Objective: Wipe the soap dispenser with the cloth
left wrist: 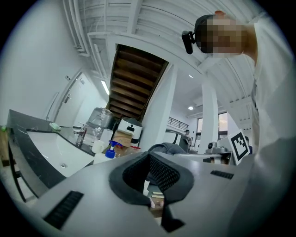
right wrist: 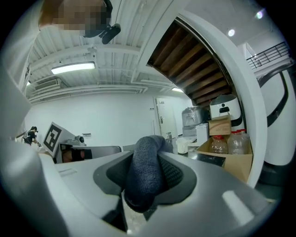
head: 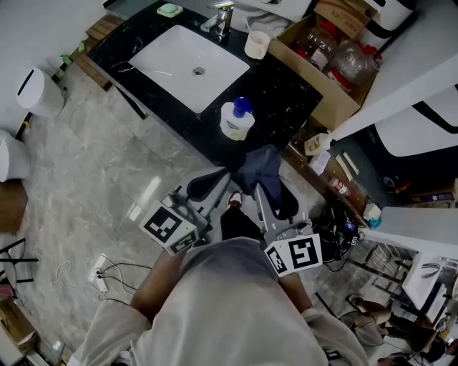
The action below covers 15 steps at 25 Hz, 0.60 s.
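Note:
The soap dispenser (head: pixel 236 119), a white bottle with a blue pump, stands on the black counter (head: pixel 286 96) right of the sink; the left gripper view shows it too (left wrist: pixel 109 151). My right gripper (head: pixel 262 183) is shut on a dark blue cloth (head: pixel 259 167), which bulges out between the jaws (right wrist: pixel 146 169) a little short of the dispenser. My left gripper (head: pixel 223 179) is beside it on the left, shut with nothing between its pads (left wrist: pixel 159 173). Both grippers are off the counter's near edge, apart from the dispenser.
A white sink (head: pixel 187 61) with a faucet (head: pixel 223 17) is set in the counter. A white cup (head: pixel 257 44) and a cardboard box (head: pixel 323 68) of bottles stand behind the dispenser. A green soap dish (head: pixel 169 10) lies at the far corner. Cables trail on the floor (head: pixel 107 271).

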Available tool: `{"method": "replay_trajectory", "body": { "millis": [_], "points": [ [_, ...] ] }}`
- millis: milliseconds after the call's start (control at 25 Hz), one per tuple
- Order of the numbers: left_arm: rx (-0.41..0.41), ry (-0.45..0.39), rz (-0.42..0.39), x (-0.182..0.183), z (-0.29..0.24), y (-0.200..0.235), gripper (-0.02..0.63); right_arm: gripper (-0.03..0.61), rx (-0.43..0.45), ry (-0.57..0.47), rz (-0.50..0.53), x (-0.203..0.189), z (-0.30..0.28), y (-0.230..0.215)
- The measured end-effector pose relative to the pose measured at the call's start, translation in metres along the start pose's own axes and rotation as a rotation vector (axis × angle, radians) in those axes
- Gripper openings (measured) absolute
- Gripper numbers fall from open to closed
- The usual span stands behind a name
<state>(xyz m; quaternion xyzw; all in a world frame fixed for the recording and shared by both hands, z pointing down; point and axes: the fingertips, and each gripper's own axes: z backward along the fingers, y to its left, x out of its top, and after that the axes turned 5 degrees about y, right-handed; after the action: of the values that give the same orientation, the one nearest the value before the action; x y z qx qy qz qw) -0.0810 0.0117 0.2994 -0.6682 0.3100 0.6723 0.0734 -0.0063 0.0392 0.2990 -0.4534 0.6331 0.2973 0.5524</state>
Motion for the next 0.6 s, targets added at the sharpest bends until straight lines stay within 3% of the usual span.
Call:
{"method": "replay_trajectory", "body": {
  "millis": [280, 600],
  "points": [
    [0.078, 0.018, -0.059, 0.010, -0.050, 0.023, 0.005, 0.133, 0.066, -0.040, -0.023, 0.015, -0.028, -0.052],
    [0.271, 0.031, -0.108, 0.012, -0.076, 0.057, 0.006, 0.133, 0.142, -0.078, -0.029, 0.027, -0.049, -0.083]
  ]
}}
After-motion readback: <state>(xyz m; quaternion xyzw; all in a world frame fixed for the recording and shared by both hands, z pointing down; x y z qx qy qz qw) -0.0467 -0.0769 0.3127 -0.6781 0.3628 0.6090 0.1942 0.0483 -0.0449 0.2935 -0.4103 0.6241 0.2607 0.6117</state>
